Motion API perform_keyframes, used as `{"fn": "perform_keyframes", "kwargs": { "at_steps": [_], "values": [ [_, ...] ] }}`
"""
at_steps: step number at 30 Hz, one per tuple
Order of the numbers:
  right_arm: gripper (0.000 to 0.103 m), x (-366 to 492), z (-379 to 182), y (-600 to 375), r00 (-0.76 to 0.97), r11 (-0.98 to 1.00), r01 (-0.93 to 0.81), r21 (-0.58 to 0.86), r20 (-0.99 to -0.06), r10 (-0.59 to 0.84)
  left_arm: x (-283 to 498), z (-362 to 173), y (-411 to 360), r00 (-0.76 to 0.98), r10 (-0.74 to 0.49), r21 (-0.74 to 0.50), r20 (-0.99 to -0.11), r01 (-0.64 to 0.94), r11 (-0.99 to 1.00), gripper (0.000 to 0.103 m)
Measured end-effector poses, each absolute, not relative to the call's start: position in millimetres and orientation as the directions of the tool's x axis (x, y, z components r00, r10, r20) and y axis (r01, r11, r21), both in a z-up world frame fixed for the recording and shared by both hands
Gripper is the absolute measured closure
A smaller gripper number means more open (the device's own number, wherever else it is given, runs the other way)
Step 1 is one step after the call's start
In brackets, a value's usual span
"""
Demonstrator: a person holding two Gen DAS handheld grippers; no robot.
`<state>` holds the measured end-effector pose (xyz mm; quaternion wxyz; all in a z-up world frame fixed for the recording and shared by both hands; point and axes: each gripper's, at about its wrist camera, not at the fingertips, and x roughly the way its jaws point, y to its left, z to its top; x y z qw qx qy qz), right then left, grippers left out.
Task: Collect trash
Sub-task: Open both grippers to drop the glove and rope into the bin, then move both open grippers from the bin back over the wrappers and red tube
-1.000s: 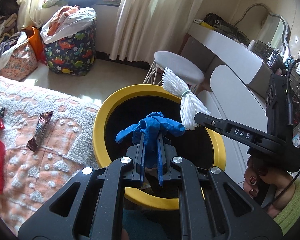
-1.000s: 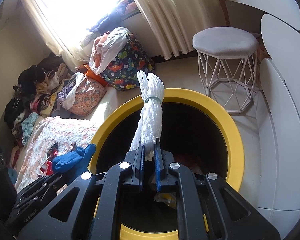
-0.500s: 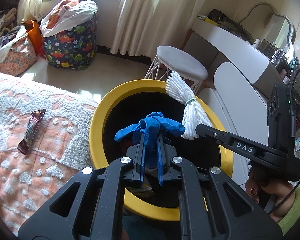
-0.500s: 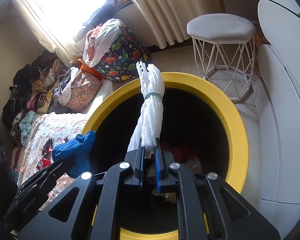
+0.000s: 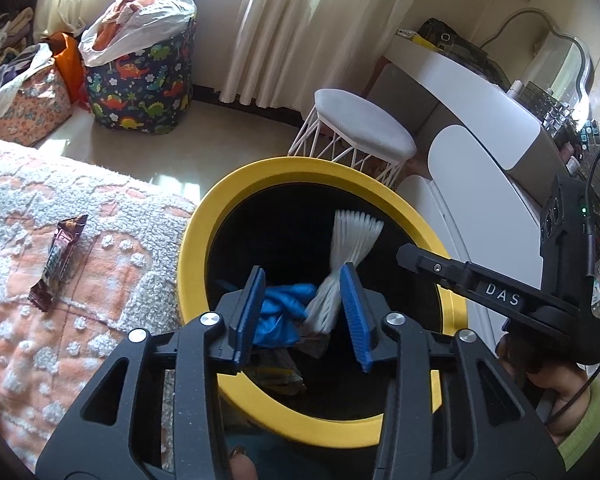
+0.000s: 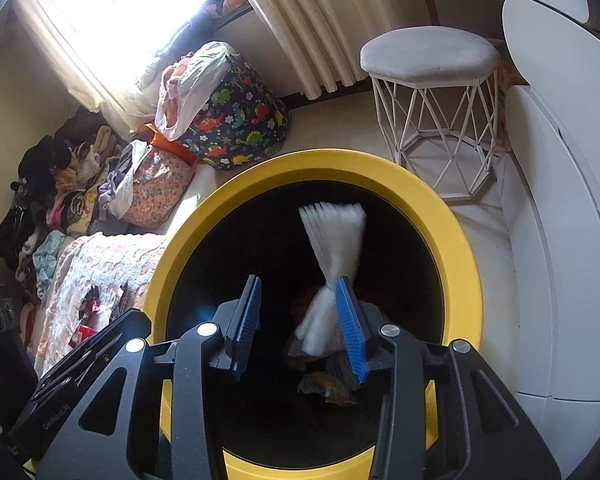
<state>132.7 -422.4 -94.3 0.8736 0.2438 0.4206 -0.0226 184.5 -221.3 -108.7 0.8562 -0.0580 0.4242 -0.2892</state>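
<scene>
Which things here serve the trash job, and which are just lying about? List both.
Job: yellow bin, blue glove, white bundle, brown wrapper.
Lying about: stool, dinosaur-print basket, floral bag, clothes pile.

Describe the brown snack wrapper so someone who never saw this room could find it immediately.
Start at the yellow-rimmed bin and look left, onto the orange-and-white bedspread. The brown wrapper lies flat there, a narrow dark strip with crimped ends, unlike the red packets at the picture's edge.

The right claw (image 6: 300,316), jaws just opened, hangs over the yellow bin (image 6: 456,248), white bundle (image 6: 332,248) blurred.
</scene>
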Motion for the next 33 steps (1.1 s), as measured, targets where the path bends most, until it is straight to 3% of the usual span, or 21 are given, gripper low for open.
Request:
{"fn": "perform_keyframes", "kwargs": {
  "at_steps": [2,4,6,7,9,13,23,33],
  "values": [
    [0.058,132.7,-93.4,-421.6,0.648,0.880,0.246,0.407,-0.744,0.163,181.7,-106.4,-217.4,0.483,-0.543,-0.349,-0.686,0.437,0.829,0.057],
    [0.057,132.6,-92.6,-420.4,0.651,0.880,0.246,0.407,-0.742,0.161,177.1,-102.6,-213.6,0.504,-0.536,-0.338,-0.677,0.434,0.835,0.036],
    [0.051,132.3,-89.5,-419.7,0.658,0.880,0.244,0.407,-0.736,0.158,173.7,-100.9,-209.9,0.517,-0.528,-0.330,-0.674,0.429,0.841,0.023],
    [0.044,131.3,-87.2,-418.5,0.666,0.879,0.242,0.410,-0.729,0.157,172.3,-99.6,-207.1,0.524,-0.521,-0.327,-0.674,0.421,0.846,0.019],
    [0.041,130.5,-81.2,-416.5,0.683,0.878,0.234,0.418,-0.713,0.157,168.7,-95.2,-200.0,0.547,-0.506,-0.319,-0.667,0.403,0.858,0.011],
    [0.035,127.0,-69.2,-408.2,0.718,0.889,0.206,0.408,-0.680,0.146,158.7,-82.8,-186.9,0.615,-0.457,-0.267,-0.642,0.379,0.886,0.011],
    [0.032,121.7,-50.2,-391.2,0.760,0.896,0.149,0.419,-0.628,0.167,140.6,-60.0,-150.6,0.724,-0.362,-0.189,-0.587,0.312,0.931,0.011],
    [0.031,120.4,-34.2,-369.8,0.772,0.910,0.083,0.406,-0.603,0.199,132.9,-45.2,-116.2,0.778,-0.297,-0.189,-0.554,0.229,0.955,0.011]
  ]
}}
